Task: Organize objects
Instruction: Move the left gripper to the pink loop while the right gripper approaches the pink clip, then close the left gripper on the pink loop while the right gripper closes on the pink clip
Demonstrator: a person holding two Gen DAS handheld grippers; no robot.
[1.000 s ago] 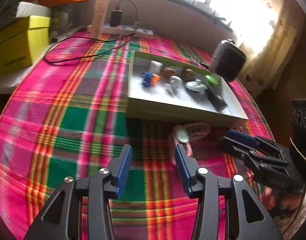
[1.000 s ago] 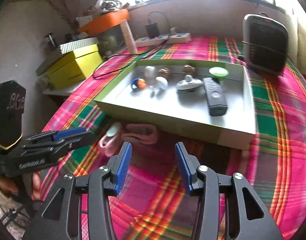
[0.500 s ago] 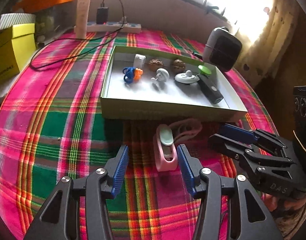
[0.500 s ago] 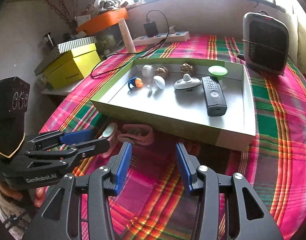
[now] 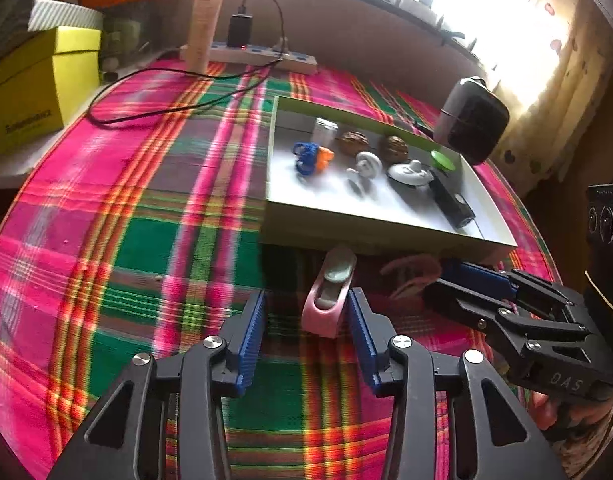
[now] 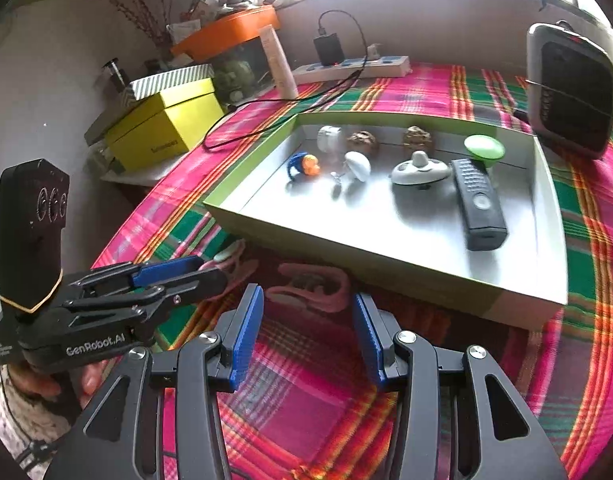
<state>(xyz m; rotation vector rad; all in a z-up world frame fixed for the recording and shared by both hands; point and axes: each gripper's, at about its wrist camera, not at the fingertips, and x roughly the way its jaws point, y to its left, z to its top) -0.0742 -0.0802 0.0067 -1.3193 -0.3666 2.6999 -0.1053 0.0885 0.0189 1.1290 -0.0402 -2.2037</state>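
Observation:
A pink case holding a pale green oval piece (image 5: 328, 304) stands on the plaid tablecloth just in front of the tray (image 5: 366, 234). My left gripper (image 5: 306, 332) straddles it with jaws closing. The right pad (image 5: 360, 334) is against the case and the left pad stands off it. A pink strap (image 6: 310, 284) lies ahead of my right gripper (image 6: 306, 328), which is open and holds nothing. The tray (image 6: 386, 266) holds a black remote (image 6: 480, 204), two walnuts, a blue and orange toy (image 6: 302, 166) and several white pieces. In the right wrist view the left gripper (image 6: 186, 276) partly hides the case.
A black heater (image 6: 570, 88) stands behind the tray's right corner. A yellow box (image 5: 30, 92) sits off the table's left side. A power strip (image 5: 262, 54) with a charger lies at the back, its black cable (image 5: 166, 110) trailing over the cloth. A hand holds each gripper.
The left gripper's jaws have narrowed and now flank the pink case, which earlier lay further ahead by the right finger. The right gripper has kept its place and its opening.

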